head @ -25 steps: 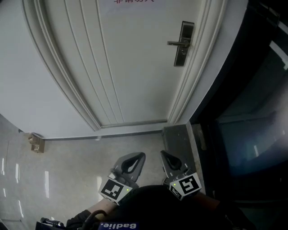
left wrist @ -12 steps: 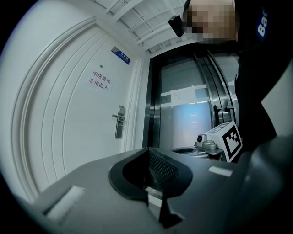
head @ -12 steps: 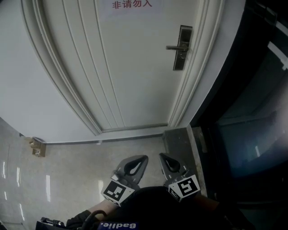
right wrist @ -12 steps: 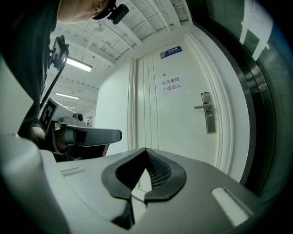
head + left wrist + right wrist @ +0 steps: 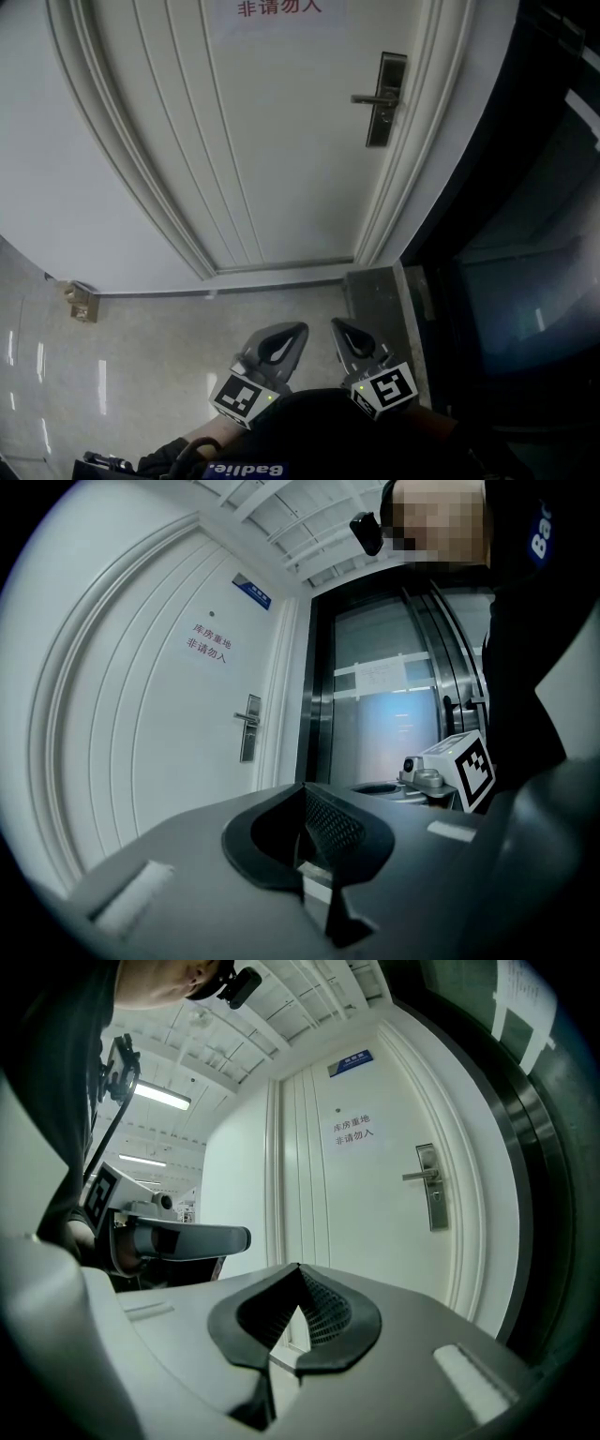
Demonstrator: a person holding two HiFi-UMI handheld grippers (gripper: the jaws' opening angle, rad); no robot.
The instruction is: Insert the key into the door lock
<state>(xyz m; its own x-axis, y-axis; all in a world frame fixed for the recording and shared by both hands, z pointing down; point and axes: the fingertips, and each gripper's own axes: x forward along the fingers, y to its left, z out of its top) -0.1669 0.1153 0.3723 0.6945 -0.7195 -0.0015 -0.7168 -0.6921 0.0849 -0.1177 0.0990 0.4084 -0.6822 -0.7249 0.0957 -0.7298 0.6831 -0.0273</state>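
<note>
Looking steeply down from the person's head at a pale tiled floor [image 5: 141, 366] in front of a closed white panelled door [image 5: 272, 150]. At far left a small brown object [image 5: 80, 300] sits on the floor against the wall; what it is cannot be told.

At bottom centre the left tongs [image 5: 294, 332] and, just beside them, the right tongs [image 5: 339, 328] are held level and close to the body. Both aim at the door, which reads as a resting or carrying pose, not a reach. Each pair is pressed together at the tips, as its own gripper view shows. No key can be made out between them or anywhere else.

A notice in red print [image 5: 278, 7] sits high on the door. Near the door's right edge is the door lock [image 5: 382, 98], a tall metal plate with a lever handle pointing left. It is well apart from both tongs, and its keyhole is too small to show whether a key sits in it.

At far right stands a dark glazed panel [image 5: 525, 281]. The scene fits standing back either ahead of an approach to the lock or following one.
</note>
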